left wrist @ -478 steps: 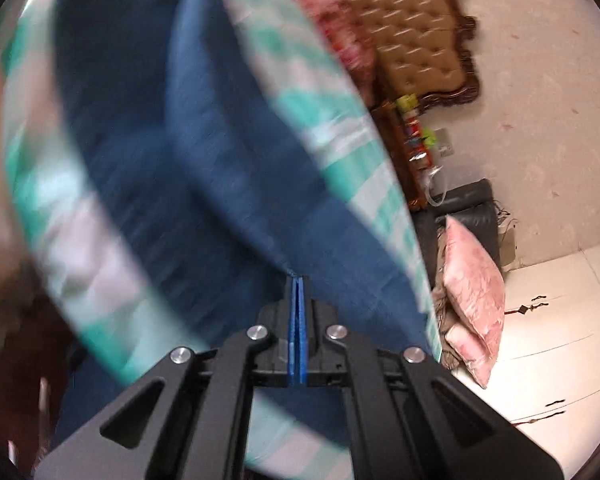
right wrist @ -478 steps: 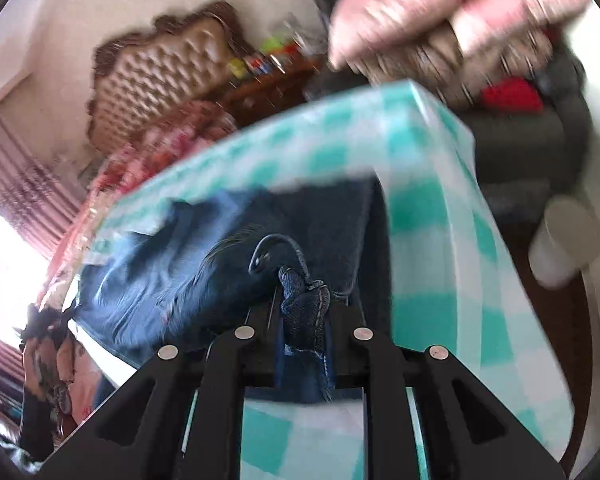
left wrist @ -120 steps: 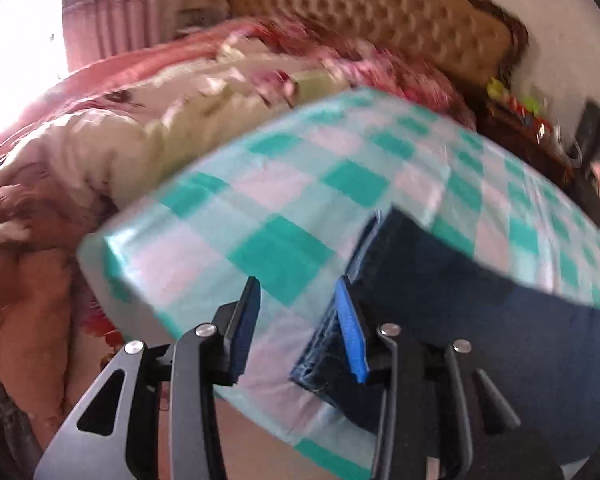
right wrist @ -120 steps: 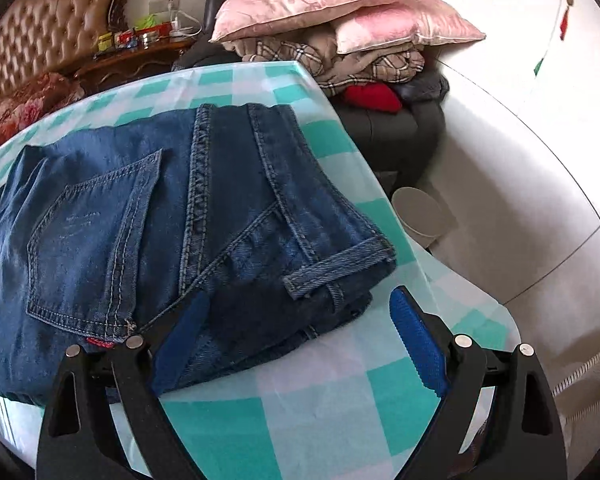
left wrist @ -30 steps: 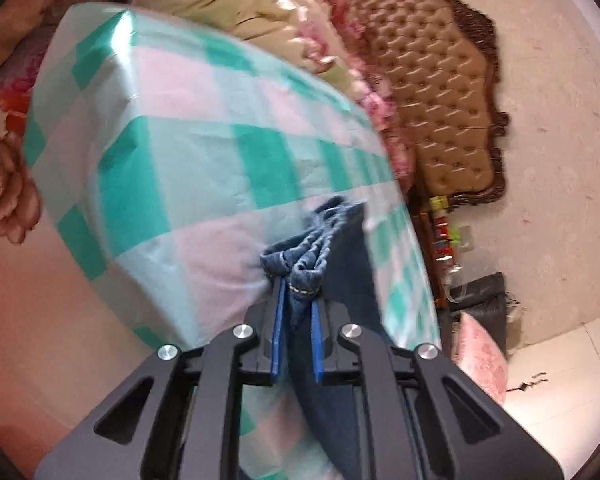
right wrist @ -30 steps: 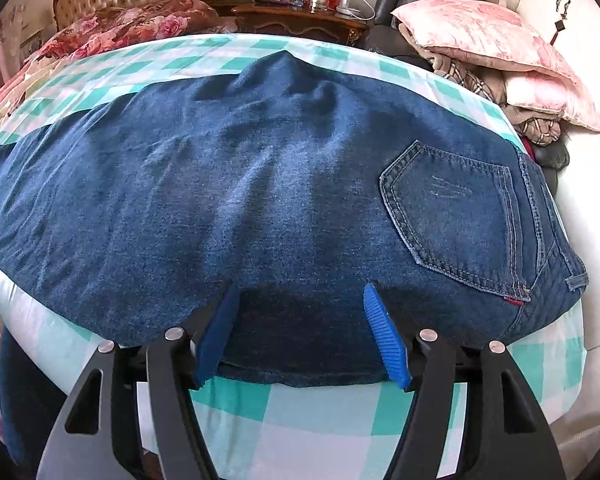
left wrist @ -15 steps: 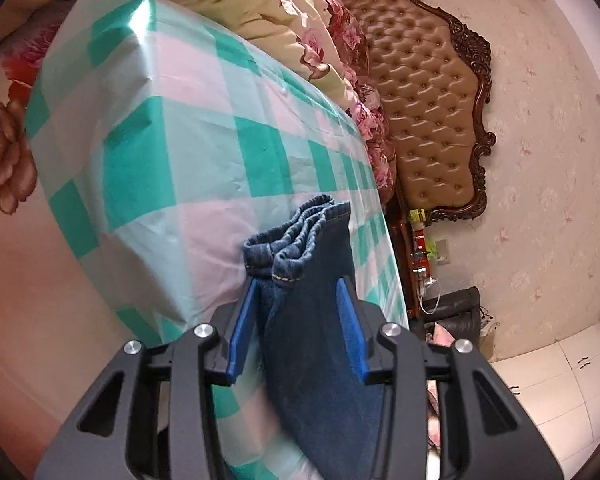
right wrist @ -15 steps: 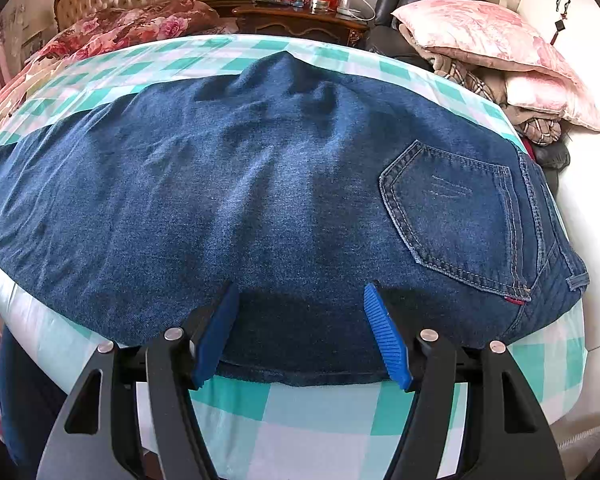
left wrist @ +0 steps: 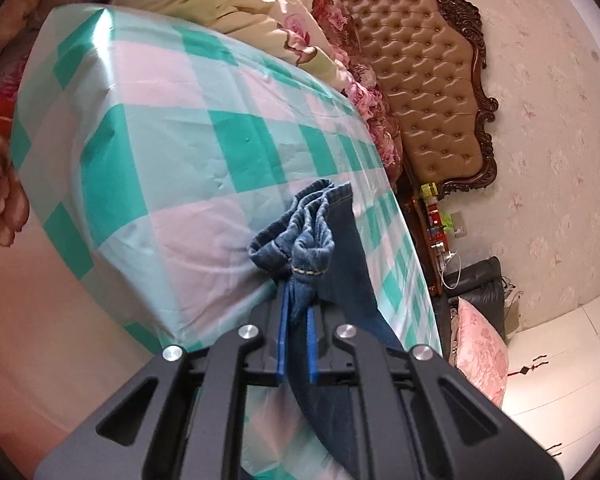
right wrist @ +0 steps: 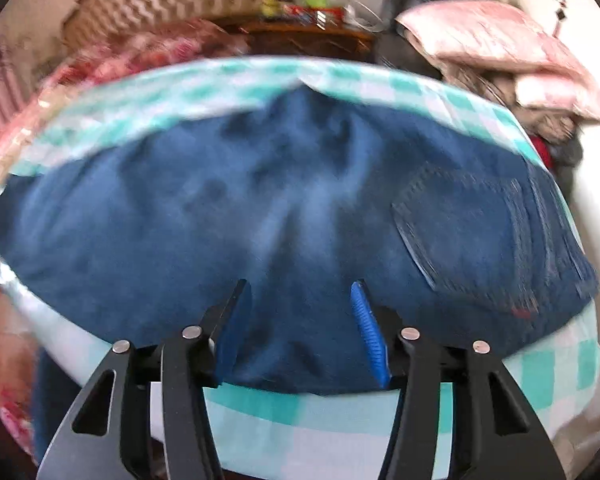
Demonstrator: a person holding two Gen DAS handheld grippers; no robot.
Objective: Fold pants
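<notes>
The left claw [left wrist: 296, 330] pinches the bunched hem of the jeans [left wrist: 310, 236]; the right claw [right wrist: 300, 320] gapes wide over their middle, gripping nothing

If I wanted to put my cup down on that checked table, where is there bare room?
The widest bare patch is the checked cloth between the table's corner and the jeans' cuffs, which the left claw pinches. A thin strip runs behind the jeans, another by the right claw. The middle is crowded with denim.
</notes>
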